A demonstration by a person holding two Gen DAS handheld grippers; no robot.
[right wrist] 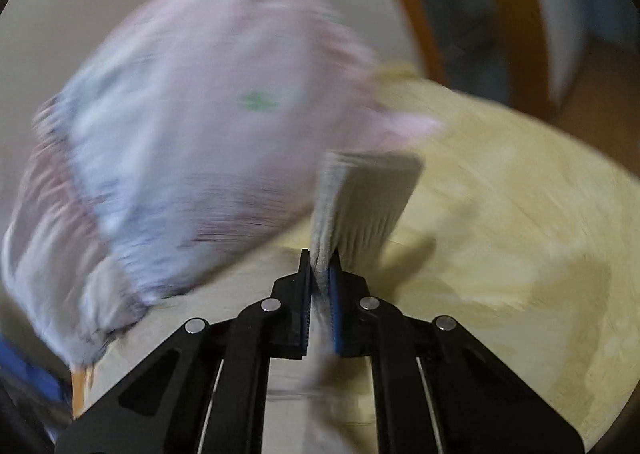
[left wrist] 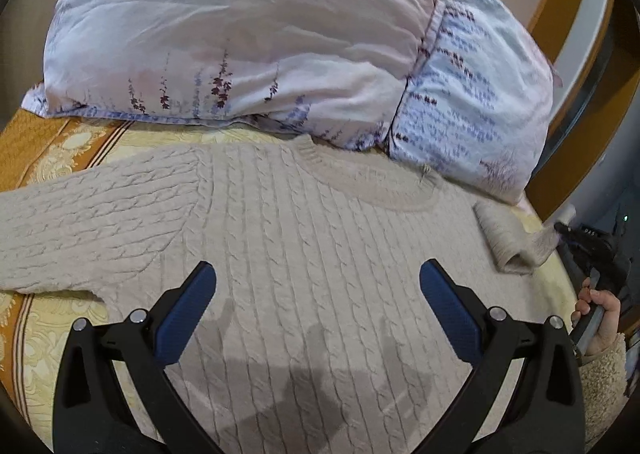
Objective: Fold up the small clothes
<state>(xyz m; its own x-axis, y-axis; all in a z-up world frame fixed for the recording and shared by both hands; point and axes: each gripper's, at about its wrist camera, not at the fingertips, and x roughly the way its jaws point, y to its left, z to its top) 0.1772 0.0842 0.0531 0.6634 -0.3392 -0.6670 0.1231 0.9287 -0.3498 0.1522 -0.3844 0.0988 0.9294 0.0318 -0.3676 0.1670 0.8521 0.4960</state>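
Observation:
A beige cable-knit sweater [left wrist: 288, 238] lies flat on the bed, collar toward the pillow, one sleeve stretched to the left. My left gripper [left wrist: 318, 286] is open and empty, hovering over the sweater's chest. The other sleeve's ribbed cuff [left wrist: 506, 240] is lifted at the right, held by my right gripper [left wrist: 560, 232]. In the blurred right wrist view, my right gripper [right wrist: 320, 260] is shut on the sleeve cuff [right wrist: 360, 202], which sticks up between the jaws.
A large floral pillow [left wrist: 260, 34] lies just behind the sweater's collar; it also shows in the right wrist view [right wrist: 192, 134]. The yellow and orange bedspread [left wrist: 52, 158] lies underneath. A wooden bed frame [left wrist: 576, 14] curves at the right edge.

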